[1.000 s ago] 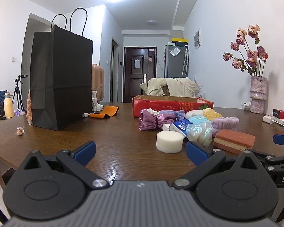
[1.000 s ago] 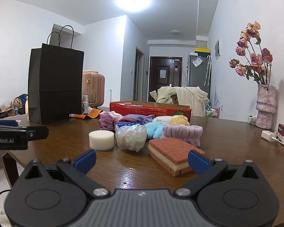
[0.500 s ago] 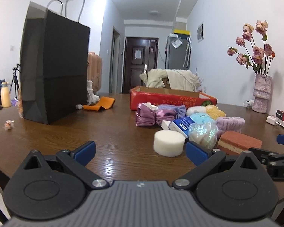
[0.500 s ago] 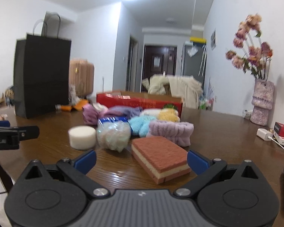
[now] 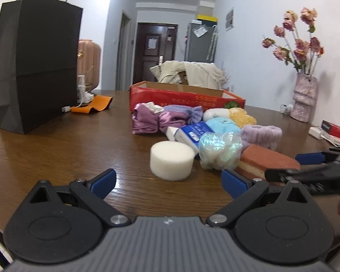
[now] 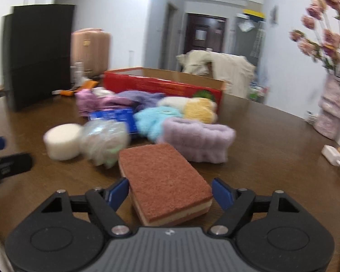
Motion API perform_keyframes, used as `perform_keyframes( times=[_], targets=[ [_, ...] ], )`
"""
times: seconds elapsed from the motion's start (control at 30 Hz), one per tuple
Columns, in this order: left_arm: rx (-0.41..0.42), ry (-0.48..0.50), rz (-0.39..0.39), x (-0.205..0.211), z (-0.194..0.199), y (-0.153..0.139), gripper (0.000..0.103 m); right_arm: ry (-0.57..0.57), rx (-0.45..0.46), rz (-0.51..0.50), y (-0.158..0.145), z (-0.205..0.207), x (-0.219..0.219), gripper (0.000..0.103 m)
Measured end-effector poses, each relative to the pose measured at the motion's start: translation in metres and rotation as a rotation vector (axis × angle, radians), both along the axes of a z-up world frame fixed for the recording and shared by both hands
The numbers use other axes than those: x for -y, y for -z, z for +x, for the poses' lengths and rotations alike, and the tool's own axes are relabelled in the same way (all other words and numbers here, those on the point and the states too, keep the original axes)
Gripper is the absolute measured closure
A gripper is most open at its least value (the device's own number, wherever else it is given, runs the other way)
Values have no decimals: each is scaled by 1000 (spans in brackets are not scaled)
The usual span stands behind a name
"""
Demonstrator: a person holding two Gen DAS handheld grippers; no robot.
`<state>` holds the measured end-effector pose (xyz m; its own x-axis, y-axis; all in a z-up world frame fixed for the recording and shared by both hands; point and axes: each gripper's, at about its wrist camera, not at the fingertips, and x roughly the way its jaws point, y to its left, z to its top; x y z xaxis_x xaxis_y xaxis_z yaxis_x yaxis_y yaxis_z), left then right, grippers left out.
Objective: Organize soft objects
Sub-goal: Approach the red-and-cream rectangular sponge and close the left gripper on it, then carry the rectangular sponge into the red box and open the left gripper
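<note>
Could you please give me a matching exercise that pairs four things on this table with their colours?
Things:
1. round foam sponge
2. rectangular scrub sponge
3. fluffy headband
4. paper bag

Colours:
A. black
B. lilac
C. white
D. rust-red top over pale layers

Pairs: 1-C, 2-D, 3-B, 4-A

Home: wooden dining table (image 5: 56,149), suitcase (image 5: 89,59), flower vase (image 5: 304,99)
</note>
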<state>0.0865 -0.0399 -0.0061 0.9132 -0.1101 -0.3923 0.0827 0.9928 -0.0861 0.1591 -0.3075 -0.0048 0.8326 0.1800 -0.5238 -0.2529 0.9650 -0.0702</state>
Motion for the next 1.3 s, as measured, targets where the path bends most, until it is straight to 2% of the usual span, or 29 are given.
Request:
perform_keyframes(
  times=[0.07,0.17,0.2,0.27,0.3,0.33,0.4,0.43,0.5,0.6,0.67,0.73,0.8,0.93,1.13,1.2,1.3],
  targets=[
    [-27,-21,-10,-3,0,2,6,-112,4,12,1,-15,-7,23],
    [-54,-39,-45,-11,-3,-1,16,-307,30,-21,5,-46,-24,26],
    [-58,-40,-58,-12,-5,-2,19,-377,18,-14,6,-52,-29,30],
    [-69,-35,-83,-13,-8,-5,25,-492,-19,2,10,-58,-39,31],
    [-80,-29,-94,-13,-8,-5,32,-505,-20,2,12,-58,-43,29],
    [-93,-22,-98,-12,-7,-4,42,-503,-10,7,12,-57,-45,27],
    [-98,-14,-103,-10,-7,-3,47,-485,-1,-2,11,-52,-47,19],
    [-98,-8,-101,-9,-7,-5,59,-469,9,-7,10,-49,-46,18],
    [-103,13,-102,-8,-8,-9,70,-410,18,5,8,-45,-38,18],
    [-116,25,-126,-8,-11,-11,70,-326,-3,101,3,-41,-16,19],
    [-116,0,-136,-10,-11,-10,70,-302,-39,220,-3,-39,-2,32],
    [-131,-12,-162,-15,-7,-9,69,-300,-47,308,-4,-37,3,55],
    [-139,-12,-180,-17,-6,-9,69,-292,-48,337,-4,-30,-1,65],
    [-143,-5,-173,-15,-6,-8,69,-272,-28,304,0,-26,-16,69],
    [-162,7,-222,-18,-2,-6,71,-222,-118,468,9,-13,-11,70],
    [-159,27,-235,-17,0,-7,77,-217,-113,469,10,-13,-14,74],
    [-97,-9,-186,-11,-2,-18,76,-203,-57,410,-3,-17,-26,80]
  ],
)
